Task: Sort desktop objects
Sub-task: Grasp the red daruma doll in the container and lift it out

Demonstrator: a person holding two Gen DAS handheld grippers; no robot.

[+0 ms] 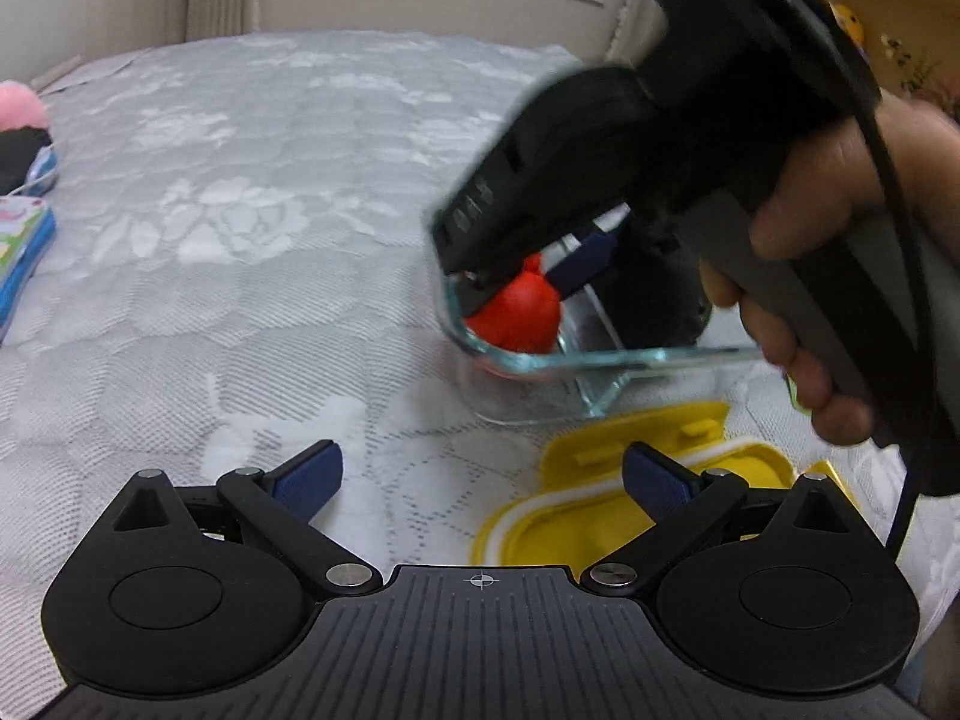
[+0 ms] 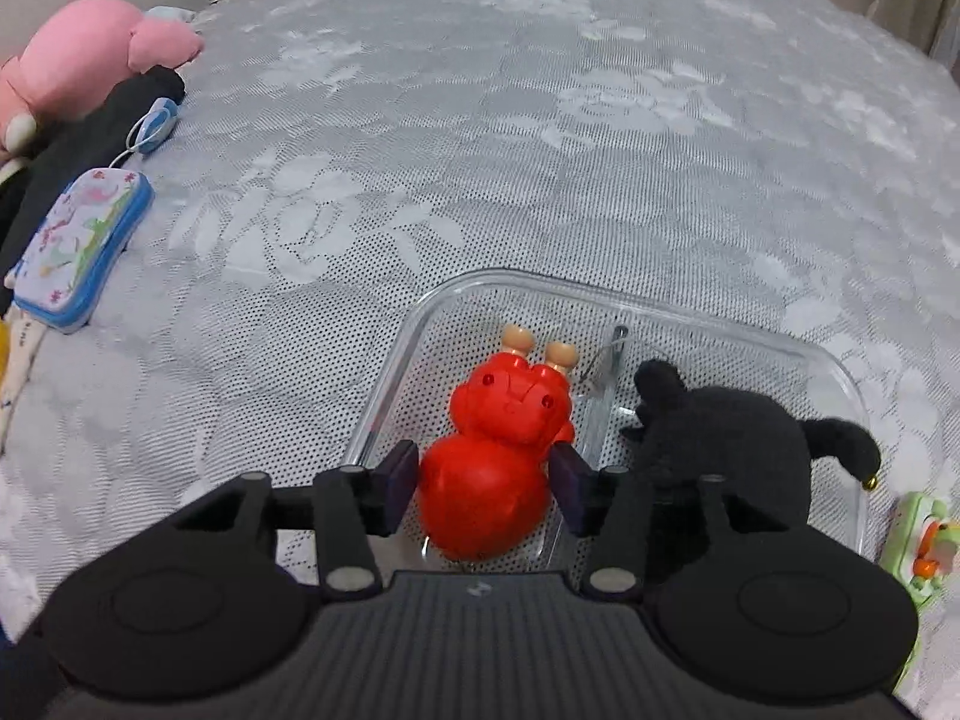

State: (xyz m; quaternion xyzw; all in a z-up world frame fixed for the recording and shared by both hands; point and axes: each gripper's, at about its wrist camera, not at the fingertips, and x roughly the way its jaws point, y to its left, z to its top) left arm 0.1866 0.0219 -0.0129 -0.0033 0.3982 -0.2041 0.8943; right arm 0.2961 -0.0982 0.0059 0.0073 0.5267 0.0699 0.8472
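A red toy figure [image 2: 495, 456] with tan feet lies in the left compartment of a clear glass container [image 2: 840, 378]. My right gripper [image 2: 483, 489] reaches into that compartment, its blue pads on either side of the red toy; the left pad touches it and the right pad is close. A black plush toy [image 2: 726, 444] fills the right compartment. In the left wrist view the right gripper [image 1: 528, 276] is over the glass container [image 1: 600, 360] with the red toy [image 1: 519, 315] between its fingers. My left gripper [image 1: 480, 480] is open and empty above the bed.
A yellow lid [image 1: 600, 498] lies beside the container under my left gripper. A pink plush [image 2: 84, 54], a black cloth [image 2: 90, 138], a blue mouse [image 2: 156, 126] and a patterned pouch [image 2: 78, 246] sit at the left. A green toy [image 2: 924, 546] is at the right edge.
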